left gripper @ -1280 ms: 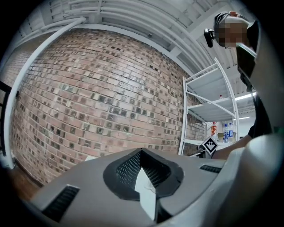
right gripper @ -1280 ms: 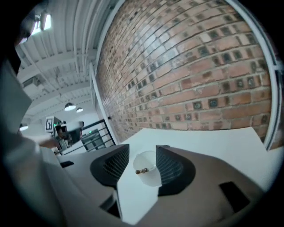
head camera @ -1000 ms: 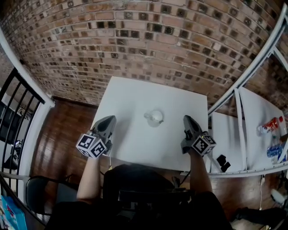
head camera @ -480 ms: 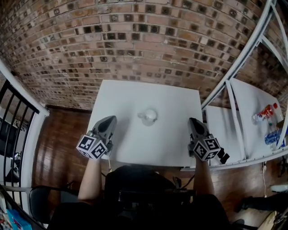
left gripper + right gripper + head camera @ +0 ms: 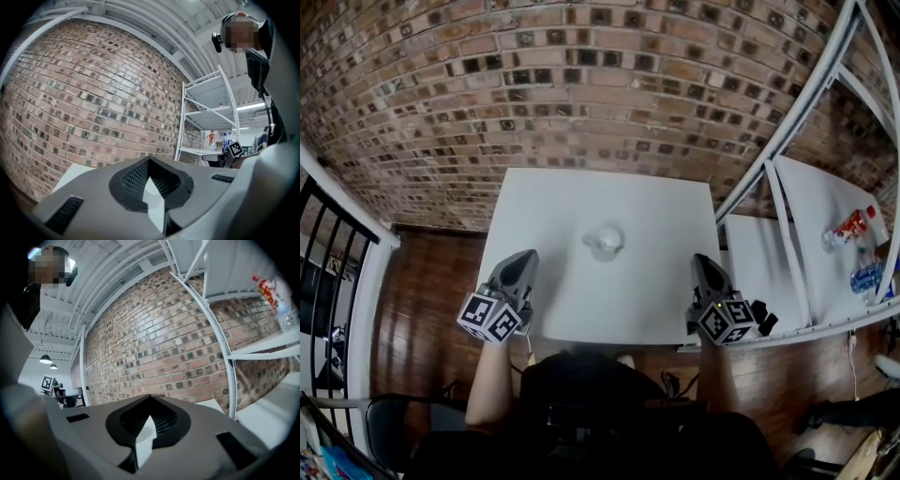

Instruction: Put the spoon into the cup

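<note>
A small pale cup (image 5: 605, 241) stands near the middle of the white table (image 5: 562, 202). I cannot make out a spoon apart from it. My left gripper (image 5: 521, 255) hovers over the table's near left edge, left of the cup, with its jaws shut and nothing in them (image 5: 149, 159). At the near right corner my right gripper (image 5: 703, 260) is well right of the cup, also shut and holding nothing (image 5: 150, 397). Both gripper views look level at the brick wall, and the cup shows in neither.
A white metal shelf rack (image 5: 787, 178) stands right of the table with bottles (image 5: 851, 225) on a shelf. A small black object (image 5: 761, 319) lies by the right gripper. The brick wall (image 5: 581, 94) is behind, a black railing (image 5: 328, 244) at left, wood floor (image 5: 422, 291) below.
My right gripper has drawn to the right, away from the cup, toward the table's near right corner, and rolled a little. The left gripper has hardly shifted. The head view has tilted.
</note>
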Tool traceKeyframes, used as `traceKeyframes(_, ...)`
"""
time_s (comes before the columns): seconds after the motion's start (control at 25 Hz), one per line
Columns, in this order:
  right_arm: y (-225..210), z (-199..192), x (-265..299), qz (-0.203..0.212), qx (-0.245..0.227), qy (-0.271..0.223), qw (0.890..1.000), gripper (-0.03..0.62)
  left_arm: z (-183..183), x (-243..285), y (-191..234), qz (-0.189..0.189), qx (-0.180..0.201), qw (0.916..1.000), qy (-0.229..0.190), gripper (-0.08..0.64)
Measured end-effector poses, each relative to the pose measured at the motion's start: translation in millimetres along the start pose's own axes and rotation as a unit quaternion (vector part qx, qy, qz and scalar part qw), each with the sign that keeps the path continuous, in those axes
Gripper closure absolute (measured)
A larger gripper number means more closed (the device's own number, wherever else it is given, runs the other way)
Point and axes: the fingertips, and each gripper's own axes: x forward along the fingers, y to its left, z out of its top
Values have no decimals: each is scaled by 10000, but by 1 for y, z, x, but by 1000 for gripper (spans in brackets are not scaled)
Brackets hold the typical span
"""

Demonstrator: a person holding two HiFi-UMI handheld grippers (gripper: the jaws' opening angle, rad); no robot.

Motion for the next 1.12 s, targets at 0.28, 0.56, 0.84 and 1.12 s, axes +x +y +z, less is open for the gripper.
traceKeyframes(0.28, 0, -5, -2, -25, 223, -21, 9997, 591, -1, -1, -4, 26, -48, 10000, -8, 557)
traceKeyframes(0.56, 19, -12, 12, 335, -128, 204, 9991, 591, -7, 0, 3, 146, -146, 9998, -8, 557)
traceKeyframes(0.84, 25, -8, 21, 517, -251, 302, 9979, 591, -2, 1, 4, 230, -131, 9996, -56, 557)
traceKeyframes(1.12, 30, 0, 23, 589, -156, 244, 9978, 591, 1, -3, 2, 239, -136, 9996, -57, 557)
